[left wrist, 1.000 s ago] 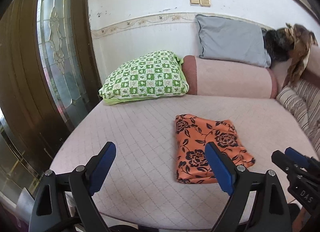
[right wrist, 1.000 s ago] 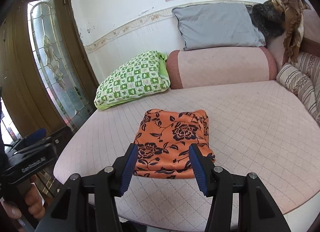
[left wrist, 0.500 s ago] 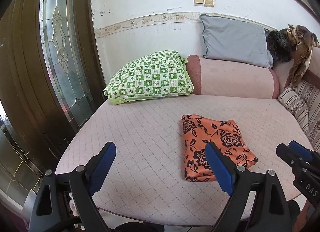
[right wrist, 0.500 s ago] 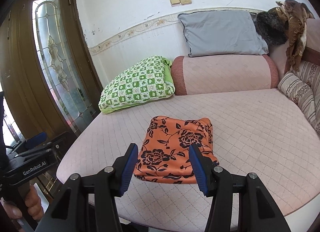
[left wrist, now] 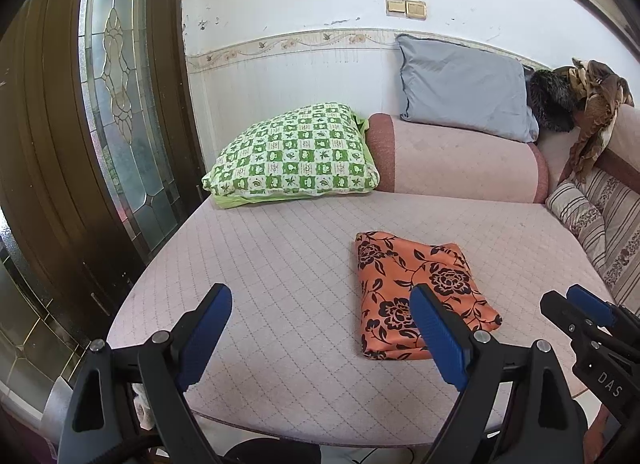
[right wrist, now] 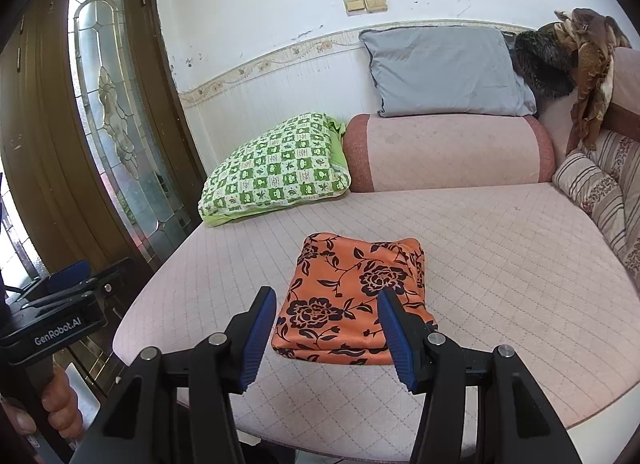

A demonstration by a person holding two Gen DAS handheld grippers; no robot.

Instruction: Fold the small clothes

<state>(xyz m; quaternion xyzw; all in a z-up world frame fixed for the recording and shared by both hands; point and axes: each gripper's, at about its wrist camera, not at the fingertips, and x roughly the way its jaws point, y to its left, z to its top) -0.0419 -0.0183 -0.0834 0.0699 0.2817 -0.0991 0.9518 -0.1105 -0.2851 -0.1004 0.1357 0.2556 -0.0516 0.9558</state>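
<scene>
I'm in a home's sitting room: pink quilted daybed, pillows, stained-glass door at frame left.

Orange garment with black floral print: folded into flat rectangle, lying near front edge of pink quilted sofa seat.

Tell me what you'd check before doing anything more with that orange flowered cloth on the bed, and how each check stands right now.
1. Orange flowered cloth folded into a compact rectangle: ok.
2. Cloth lies fully on the pink quilted bed, not over the edge: ok.
3. Left gripper empty, jaws apart: ok.
4. Right gripper empty, jaws apart, clear of the cloth: ok.
5. Green checked pillow apart from the cloth: ok.
6. Hidden underside layers lie even: cannot tell.
</scene>
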